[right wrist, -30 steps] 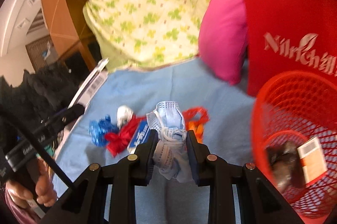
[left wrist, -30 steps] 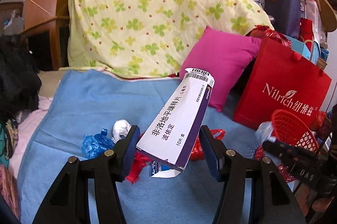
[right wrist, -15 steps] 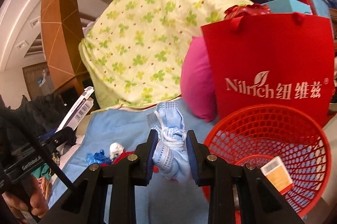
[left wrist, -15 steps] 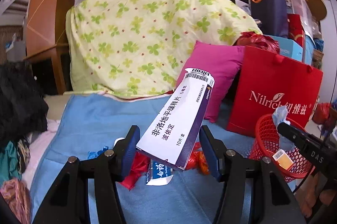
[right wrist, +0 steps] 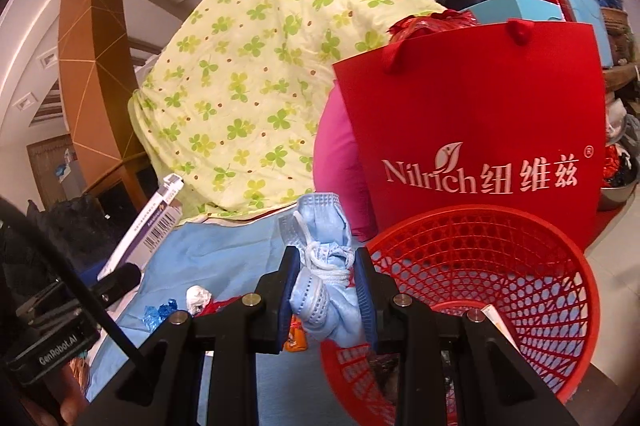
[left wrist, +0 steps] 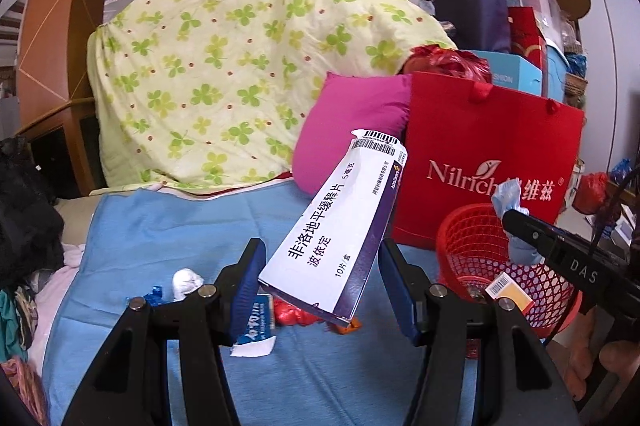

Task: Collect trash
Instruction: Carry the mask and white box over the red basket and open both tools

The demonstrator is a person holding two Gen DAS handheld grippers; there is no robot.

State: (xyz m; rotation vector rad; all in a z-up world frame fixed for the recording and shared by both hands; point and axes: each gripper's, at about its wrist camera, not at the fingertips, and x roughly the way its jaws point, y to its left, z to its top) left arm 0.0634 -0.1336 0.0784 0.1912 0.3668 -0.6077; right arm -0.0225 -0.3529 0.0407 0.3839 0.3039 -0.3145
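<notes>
Both claws are loaded, the right gripper pinching a blue face mask just over the red basket rim and the left gripper clamping a medicine box beside it, while some trash already lies inside and several scraps remain on the blue cloth nearby.

One medicine box, one face mask, one red basket, one red paper bag, one pink pillow, two tongs.

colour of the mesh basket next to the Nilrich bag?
Red. The mesh basket shows best in the right wrist view, in front of the Nilrich bag.
</notes>
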